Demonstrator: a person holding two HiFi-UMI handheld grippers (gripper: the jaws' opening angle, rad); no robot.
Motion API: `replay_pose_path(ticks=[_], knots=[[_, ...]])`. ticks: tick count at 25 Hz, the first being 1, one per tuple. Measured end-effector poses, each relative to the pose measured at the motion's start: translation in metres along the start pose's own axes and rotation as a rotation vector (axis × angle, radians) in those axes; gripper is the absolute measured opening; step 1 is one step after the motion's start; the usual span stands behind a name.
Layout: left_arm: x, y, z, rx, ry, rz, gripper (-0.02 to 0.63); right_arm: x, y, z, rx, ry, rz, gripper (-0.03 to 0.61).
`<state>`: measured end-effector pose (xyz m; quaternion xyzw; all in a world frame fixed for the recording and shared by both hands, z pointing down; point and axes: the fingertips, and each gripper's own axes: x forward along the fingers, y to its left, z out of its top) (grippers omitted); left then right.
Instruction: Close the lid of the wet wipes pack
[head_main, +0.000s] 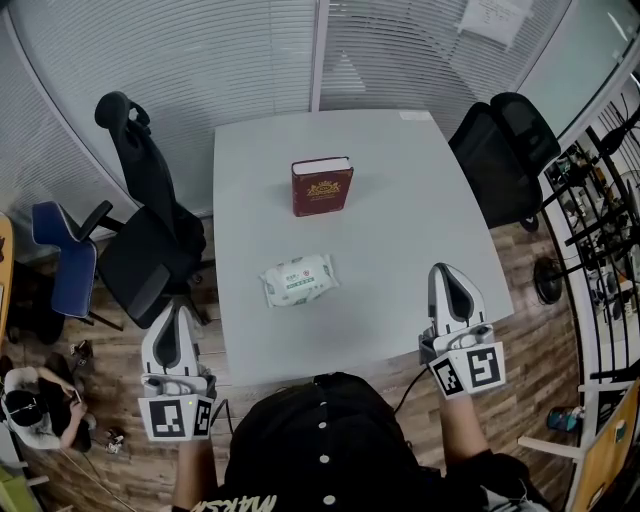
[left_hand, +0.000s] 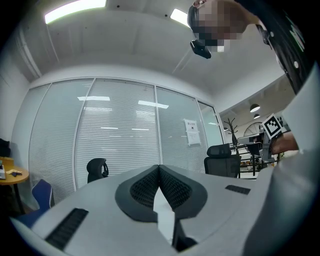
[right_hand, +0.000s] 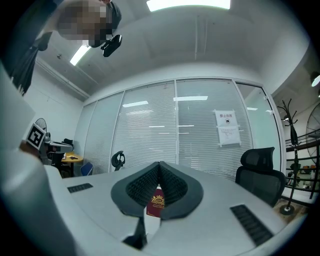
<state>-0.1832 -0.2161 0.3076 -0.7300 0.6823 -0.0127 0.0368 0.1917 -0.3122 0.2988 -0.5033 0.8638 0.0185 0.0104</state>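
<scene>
The wet wipes pack (head_main: 297, 279), white with green print, lies flat near the middle of the grey table (head_main: 400, 230); its lid's state is too small to tell. My left gripper (head_main: 173, 338) hangs off the table's near left corner, jaws shut and empty, tips meeting in the left gripper view (left_hand: 159, 167). My right gripper (head_main: 450, 290) hovers over the table's near right edge, also shut with nothing held, as its own view shows (right_hand: 159, 164). Both stand well short of the pack.
A dark red book (head_main: 322, 186) stands upright at the table's far middle, seen through the right jaws (right_hand: 156, 204). Black office chairs sit at the left (head_main: 145, 215) and far right (head_main: 505, 150). A person (head_main: 30, 400) sits on the floor at the lower left.
</scene>
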Motion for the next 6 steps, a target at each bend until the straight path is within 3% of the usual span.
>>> replay_pose_path(ticks=[6], knots=[[-0.0013,-0.0018,0.0033,0.002,-0.008,-0.001,0.015,0.0024,0.0029,0.0006,-0.005,0.001,0.014,0.028]])
